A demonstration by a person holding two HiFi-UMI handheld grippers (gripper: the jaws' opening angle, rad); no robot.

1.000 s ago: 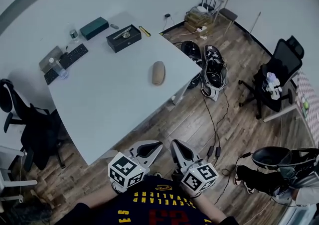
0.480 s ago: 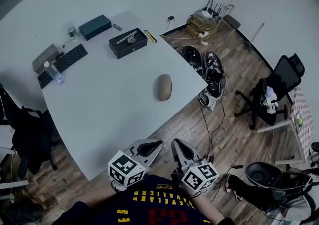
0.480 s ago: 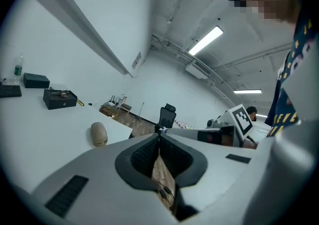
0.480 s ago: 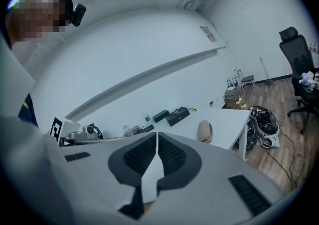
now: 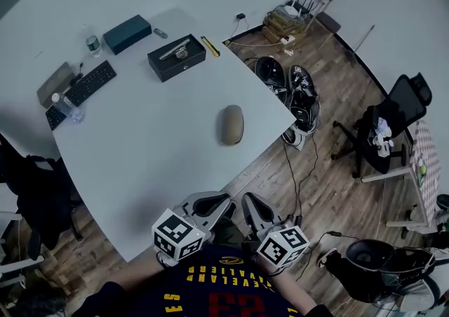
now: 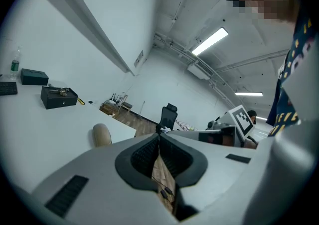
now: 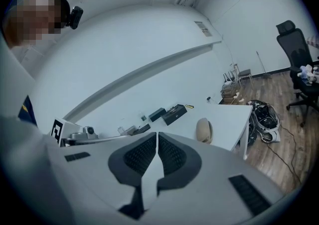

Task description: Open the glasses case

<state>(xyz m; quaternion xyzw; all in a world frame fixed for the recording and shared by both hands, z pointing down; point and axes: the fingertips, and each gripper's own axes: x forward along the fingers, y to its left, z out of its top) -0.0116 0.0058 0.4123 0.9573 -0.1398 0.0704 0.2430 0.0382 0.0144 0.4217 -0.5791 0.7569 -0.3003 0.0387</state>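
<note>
**Holding short of the bench, both jaws closed and empty**

I have the left gripper (image 5: pixel 223 201) and the right gripper (image 5: pixel 247 201) side by side, low and close to the body. Both sit just off the near corner of the bench (image 5: pixel 140 161), over the wooden floor. I judge this to be a ready stance before the reach. Opening a case will likely want one gripper to steady the base and the other to lift the lid, so I keep the pair level and aimed the same way.

The case (image 5: pixel 232 125) lies flat on the bench, towards its right edge and well apart from both grippers. It sits alone. The black box (image 5: pixel 177 57), the teal box (image 5: pixel 127 34), the keyboard (image 5: pixel 77 88) and the bottle (image 5: pixel 92 43) are all at the far end, so nothing crowds the approach. From here I cannot make out the seam or which side the lid hinges on, and it looks closed.

In the left gripper view the jaws meet at their tips with nothing between them. Only floor shows through the gap lower down, and the case sits left of the jaw line. In the right gripper view the jaws are also together and empty, and the case lies right of them. Neither gripper touches anything. Both must spread before they can take the case.
</note>
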